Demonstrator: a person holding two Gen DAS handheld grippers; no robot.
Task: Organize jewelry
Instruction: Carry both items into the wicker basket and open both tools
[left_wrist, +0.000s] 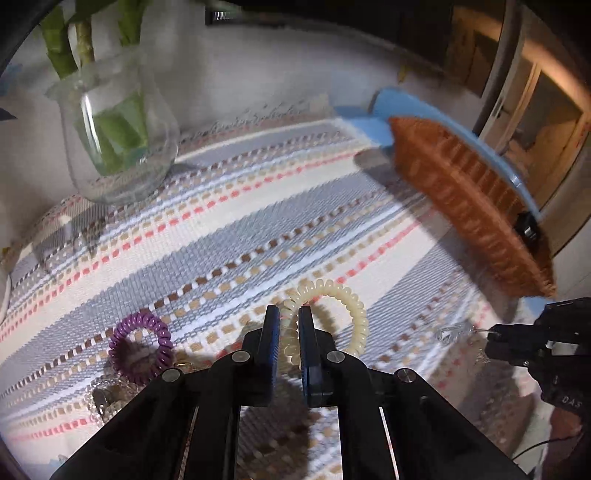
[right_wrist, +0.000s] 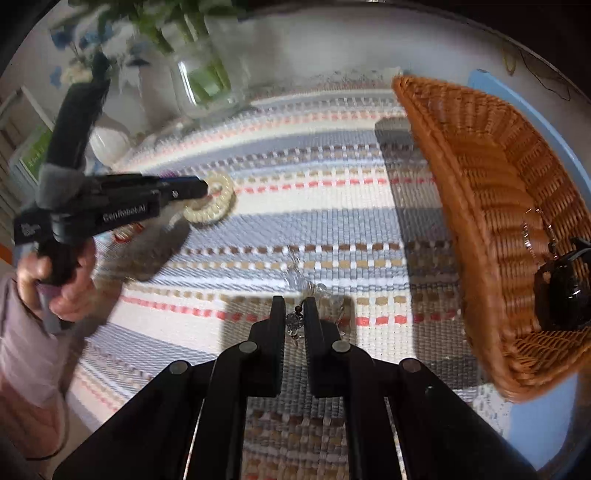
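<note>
Both grippers are pinching already: the left gripper has the cream coil bracelet on the mat, while the right gripper with the beaded charm sits nearer the basket off to its right.

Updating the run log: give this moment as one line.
left tongs: shut on cream spiral hair tie | right tongs: shut on clear beaded jewelry piece | brown wicker basket: beside

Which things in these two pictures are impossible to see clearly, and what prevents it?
- Left wrist view: clear coiled items, half hidden behind the left gripper.
- Right wrist view: small beaded piece between the right gripper's fingers, too small to identify.
- Right wrist view: dark round object in the woven orange basket, cut off by the edge.
- Right wrist view: glass vase, motion-blurred.
</note>
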